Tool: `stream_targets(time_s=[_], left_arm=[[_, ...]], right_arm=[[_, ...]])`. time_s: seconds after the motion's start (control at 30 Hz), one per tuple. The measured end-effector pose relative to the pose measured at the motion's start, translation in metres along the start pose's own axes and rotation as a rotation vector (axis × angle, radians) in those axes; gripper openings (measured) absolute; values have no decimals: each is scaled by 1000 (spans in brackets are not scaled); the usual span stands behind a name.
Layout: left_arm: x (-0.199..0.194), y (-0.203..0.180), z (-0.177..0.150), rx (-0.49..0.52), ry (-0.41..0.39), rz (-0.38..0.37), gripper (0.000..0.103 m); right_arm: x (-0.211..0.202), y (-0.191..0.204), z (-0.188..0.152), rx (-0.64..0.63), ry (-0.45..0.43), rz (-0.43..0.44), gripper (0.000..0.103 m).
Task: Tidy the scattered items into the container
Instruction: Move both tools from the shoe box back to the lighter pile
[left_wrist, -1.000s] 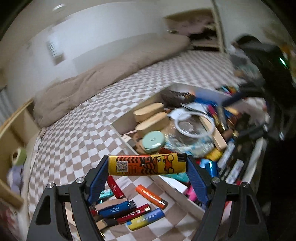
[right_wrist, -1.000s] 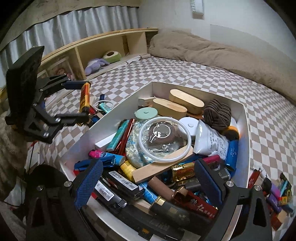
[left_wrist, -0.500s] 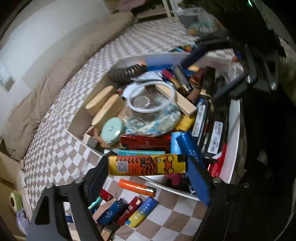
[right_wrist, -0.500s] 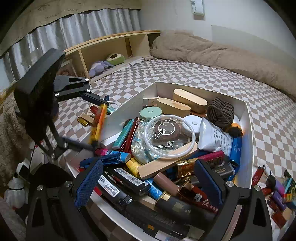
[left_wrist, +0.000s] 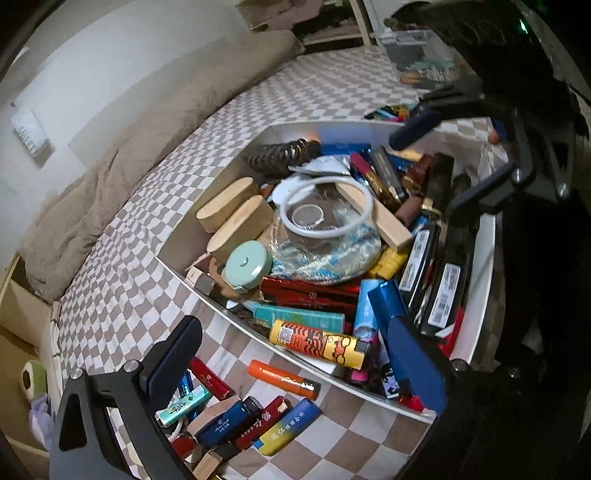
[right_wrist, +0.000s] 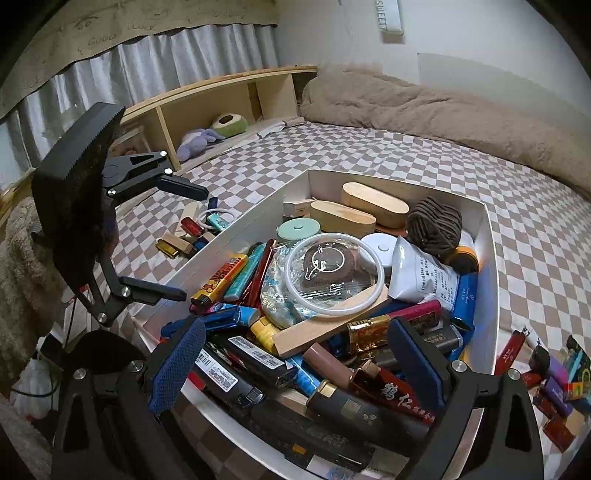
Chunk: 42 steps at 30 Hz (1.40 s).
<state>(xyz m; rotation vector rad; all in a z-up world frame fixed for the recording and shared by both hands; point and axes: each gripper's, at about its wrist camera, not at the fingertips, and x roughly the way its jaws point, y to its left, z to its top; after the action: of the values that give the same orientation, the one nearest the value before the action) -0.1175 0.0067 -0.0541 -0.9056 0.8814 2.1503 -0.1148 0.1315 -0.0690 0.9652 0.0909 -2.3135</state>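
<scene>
- The left gripper (left_wrist: 295, 363) stands wide open with nothing between its blue textured pads, held over the near edge of the white box (left_wrist: 476, 258); from the right wrist view it shows as two black fingers spread apart (right_wrist: 181, 240)
- The right gripper (right_wrist: 299, 354) is open too, its blue mesh-patterned pads apart and empty, low over the box's crowded end
- The yellow lighter with orange tiger stripes (left_wrist: 319, 343) lies inside the box along its wall, on top of other lighters; its black cap end points toward the left gripper (right_wrist: 218, 279)
- The box is rectangular, white, thin-walled, and sits on a checked bedspread (left_wrist: 129, 266)
- Inside it: two oval wooden cases (right_wrist: 373, 208), one dark ball of yarn (right_wrist: 436, 225), one round mint tin (left_wrist: 245, 266), one clear lid with a white ring (right_wrist: 334, 277), one wooden block (right_wrist: 325, 328)
- Outside, by the left gripper, one orange lighter (left_wrist: 282, 378) lies on the bedspread near a loose pile of glossy red and blue ones (left_wrist: 236, 421)
</scene>
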Motion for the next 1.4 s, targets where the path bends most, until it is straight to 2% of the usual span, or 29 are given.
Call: stream_targets(time_s=[0.17,0.27,0.43,0.73,0.87,1.07,1.4], left_arm=[[-6,-5,3,-10,-13,31,102],[-10,-6,5,-33,-17,27,102],[-16,-8,6,-70,-42,39,102],[-23,-12,5,-176,-65,63,103],[-26,-9,4,-248,-105,72,103],[-32,-1,6,-350,-170,153,103],[-40,8,9,-483,-286,190,103]], right_arm=[[-6,-2,0,4,-24,2,99],[-12,-4,1,-3,-68,-7,99],[-18,-14,0,20,-105,-17,103],[-21,-25,-5,14,-129,-109,103],[-24,-29,-5,17,-141,-129,103],[-31,-29,-5,1,-177,-165,103],[-42,-36,-3,-16,-236,-208,103]])
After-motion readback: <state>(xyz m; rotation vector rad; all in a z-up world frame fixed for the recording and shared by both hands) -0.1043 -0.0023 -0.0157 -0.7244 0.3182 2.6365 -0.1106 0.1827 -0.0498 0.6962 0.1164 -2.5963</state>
